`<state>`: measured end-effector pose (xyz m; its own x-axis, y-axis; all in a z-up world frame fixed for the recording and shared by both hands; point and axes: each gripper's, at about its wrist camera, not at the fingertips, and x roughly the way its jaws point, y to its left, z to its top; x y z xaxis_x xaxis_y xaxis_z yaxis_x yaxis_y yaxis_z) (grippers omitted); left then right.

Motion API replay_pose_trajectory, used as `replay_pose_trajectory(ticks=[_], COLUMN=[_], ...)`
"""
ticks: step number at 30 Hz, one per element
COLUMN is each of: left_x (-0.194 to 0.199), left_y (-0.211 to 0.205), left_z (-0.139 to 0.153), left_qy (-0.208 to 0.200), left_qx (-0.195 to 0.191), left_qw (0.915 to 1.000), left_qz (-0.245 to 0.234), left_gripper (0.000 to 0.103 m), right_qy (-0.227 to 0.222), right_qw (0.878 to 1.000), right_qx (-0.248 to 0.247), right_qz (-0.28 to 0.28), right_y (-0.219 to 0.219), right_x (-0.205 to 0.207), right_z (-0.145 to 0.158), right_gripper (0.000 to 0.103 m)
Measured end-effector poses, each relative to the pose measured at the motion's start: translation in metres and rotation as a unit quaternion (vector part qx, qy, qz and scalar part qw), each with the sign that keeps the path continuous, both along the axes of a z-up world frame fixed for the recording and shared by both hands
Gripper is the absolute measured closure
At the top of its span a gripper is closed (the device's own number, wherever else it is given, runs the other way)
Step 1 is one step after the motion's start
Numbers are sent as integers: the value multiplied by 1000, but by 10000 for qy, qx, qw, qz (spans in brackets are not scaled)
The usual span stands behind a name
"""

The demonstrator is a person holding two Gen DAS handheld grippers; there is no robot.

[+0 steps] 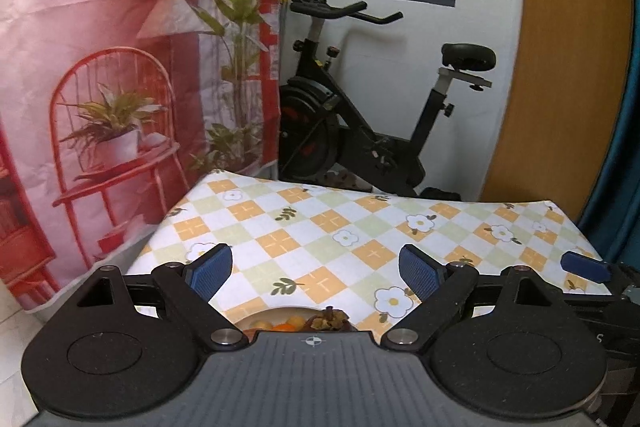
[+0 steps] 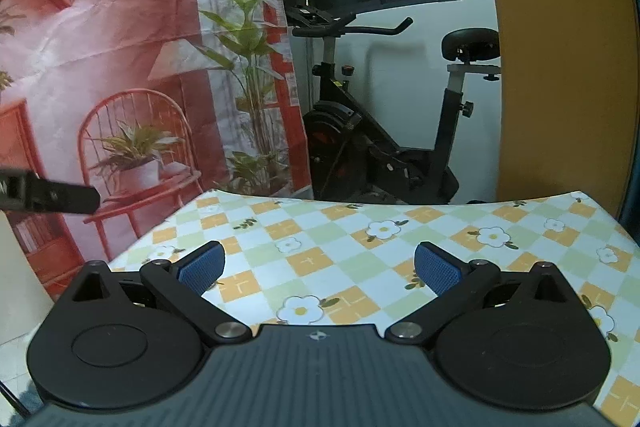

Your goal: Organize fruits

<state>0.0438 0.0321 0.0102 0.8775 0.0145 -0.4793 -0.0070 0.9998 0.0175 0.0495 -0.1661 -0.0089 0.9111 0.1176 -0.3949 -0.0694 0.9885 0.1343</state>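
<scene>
- Fruit shows in the left wrist view alone: a pale plate [image 1: 280,311] peeks out just past the left gripper [image 1: 316,273] body, low in the picture and mostly hidden by it.
- On that plate lie an orange piece [image 1: 283,327], some pale yellowish pieces [image 1: 260,323] and a dark fruit with a dried leafy top [image 1: 330,319] (what kinds they are cannot be told from so small a slice).
- The right wrist view shows no plate or fruit, only the desk [image 2: 360,255] under its checked cloth with white flowers.
- The left gripper stands wide open, nothing between its blue pads [image 1: 210,271]; the fruit lies below and behind the fingertips, close under the gripper's body, not touched by it.
- The right gripper [image 2: 320,269] is likewise spread wide and empty above bare cloth.
- Each view catches the other tool at its edge: a blue pad of the right gripper at the right side of the left view, a black finger of the left gripper at the left side of the right view.
- Behind the desk both views show an exercise bike [image 1: 360,115] and a printed red backdrop [image 1: 100,67].
</scene>
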Motion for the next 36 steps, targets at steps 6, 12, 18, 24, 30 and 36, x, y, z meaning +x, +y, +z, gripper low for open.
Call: replay_pose_trajectory(ticks=[6,12,18,24,30,36], left_x=[-6,-6,-11,-16,-21,-23], left_y=[0,-3,-4,-2,-3,-3], left_z=[7,7,7,8,10,11], left_qy=[-52,-76,-54,-38,-47,-15], left_qx=[102,362,412,358,360,324], left_qw=[9997,9985,9984,9988,9989,9991], left_qz=[192,415,372,342,303,288], left_gripper=[8,8,8,8,8,8], right_qy=[97,123,235,291,294,277], right_qw=[9999,9999,9997,9995,9995,9996], right_qx=[-97,-63,-60,-71,-58,-71], right_qz=[6,-5,-64,-62,-59,-61], right_y=[5,8,8,7,7,7], right_x=[-4,-6,-7,-9,-9,-10], right_z=[11,19,25,28,28,29], right_gripper=[0,0,0,0,0,0])
